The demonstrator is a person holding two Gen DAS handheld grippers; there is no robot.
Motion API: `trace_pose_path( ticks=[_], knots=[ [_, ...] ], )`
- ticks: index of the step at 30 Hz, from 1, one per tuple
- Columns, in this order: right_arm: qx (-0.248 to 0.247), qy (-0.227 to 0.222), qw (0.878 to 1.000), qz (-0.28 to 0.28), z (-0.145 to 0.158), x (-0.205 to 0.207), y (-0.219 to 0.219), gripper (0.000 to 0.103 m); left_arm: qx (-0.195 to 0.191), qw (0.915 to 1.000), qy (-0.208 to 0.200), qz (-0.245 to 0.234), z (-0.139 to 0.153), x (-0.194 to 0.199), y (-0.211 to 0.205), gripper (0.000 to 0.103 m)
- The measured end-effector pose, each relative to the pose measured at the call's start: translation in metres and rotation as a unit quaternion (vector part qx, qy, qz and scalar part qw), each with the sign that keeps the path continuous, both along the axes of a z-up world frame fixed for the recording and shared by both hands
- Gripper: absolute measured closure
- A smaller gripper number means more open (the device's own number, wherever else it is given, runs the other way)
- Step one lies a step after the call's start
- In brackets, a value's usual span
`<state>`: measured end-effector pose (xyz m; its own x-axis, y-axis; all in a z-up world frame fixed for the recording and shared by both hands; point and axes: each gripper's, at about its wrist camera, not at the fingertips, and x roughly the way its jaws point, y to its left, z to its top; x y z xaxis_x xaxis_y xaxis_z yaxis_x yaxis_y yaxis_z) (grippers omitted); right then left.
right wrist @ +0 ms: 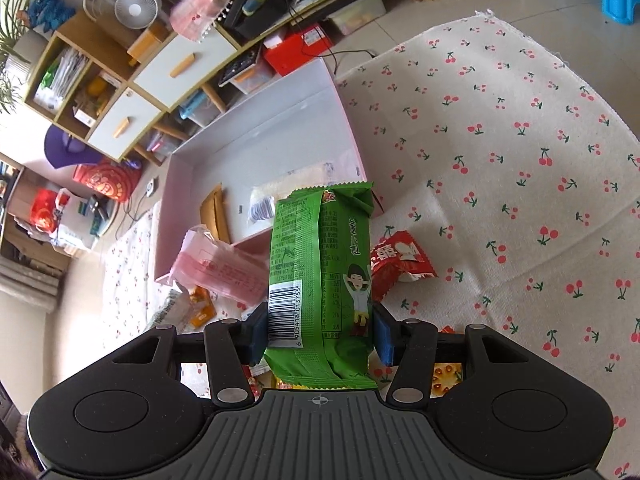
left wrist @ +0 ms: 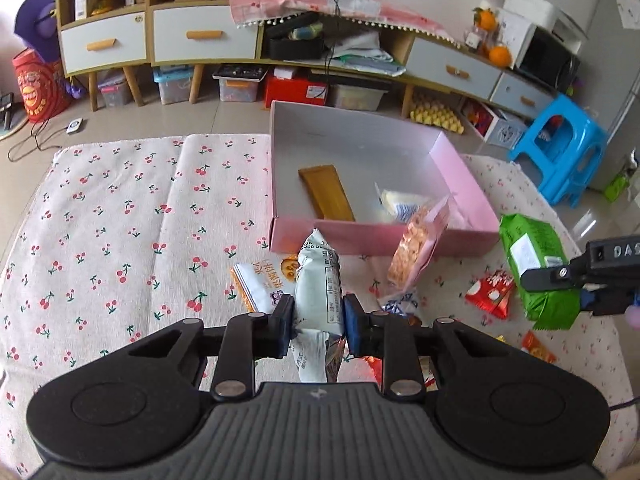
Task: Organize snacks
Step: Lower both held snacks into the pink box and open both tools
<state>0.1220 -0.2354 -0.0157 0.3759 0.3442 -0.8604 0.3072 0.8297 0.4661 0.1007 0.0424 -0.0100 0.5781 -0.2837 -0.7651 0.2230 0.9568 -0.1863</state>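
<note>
My left gripper (left wrist: 319,316) is shut on a white-grey snack packet (left wrist: 318,288), held above the cherry-print cloth in front of the pink box (left wrist: 380,236). My right gripper (right wrist: 320,330) is shut on a green snack packet (right wrist: 320,264); it also shows in the left wrist view (left wrist: 536,268) at the right. The pink box (right wrist: 256,132) holds a brown bar (left wrist: 326,192) and a pale packet (left wrist: 400,202). A pink bag of snacks (left wrist: 416,252) leans on the box's front wall.
Loose snacks lie on the cloth: a red packet (left wrist: 490,292), an orange-white packet (left wrist: 260,280), small wrappers near my left fingers. A blue stool (left wrist: 560,148) stands at the right. Cabinets and storage bins line the far side.
</note>
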Motion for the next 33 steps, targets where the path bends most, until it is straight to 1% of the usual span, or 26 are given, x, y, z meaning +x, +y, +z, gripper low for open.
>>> trace_pose_path(
  ticks=[3,10,13,18,23,26,33],
  knots=[
    [0.003,-0.002,1.0,-0.001,0.001,0.001,0.0,0.053,-0.014,0.9998,-0.014,0.003,0.009,-0.002,0.001,0.08],
    [0.012,-0.015,1.0,-0.005,0.007,0.006,0.001,0.053,-0.029,0.9978,-0.056,0.019,0.026,-0.002,-0.003,0.08],
    [0.012,-0.027,1.0,-0.008,0.008,0.006,0.005,0.053,-0.036,0.9963,-0.072,0.028,0.025,0.008,-0.007,0.08],
    [0.021,-0.049,0.999,0.0,0.014,0.02,0.004,0.053,-0.062,0.9948,-0.079,0.016,0.017,0.039,-0.015,0.08],
    [0.013,-0.081,0.996,0.022,0.016,0.052,0.003,0.053,-0.092,0.9942,-0.056,0.005,0.005,0.072,-0.021,0.08],
    [-0.008,-0.089,0.995,0.036,0.012,0.076,0.005,0.053,-0.094,0.9945,-0.045,-0.007,-0.002,0.088,-0.03,0.08],
    [-0.04,-0.076,0.995,0.055,-0.012,0.128,0.007,0.053,-0.097,0.9939,-0.031,-0.041,-0.017,0.118,-0.047,0.079]
  ],
)
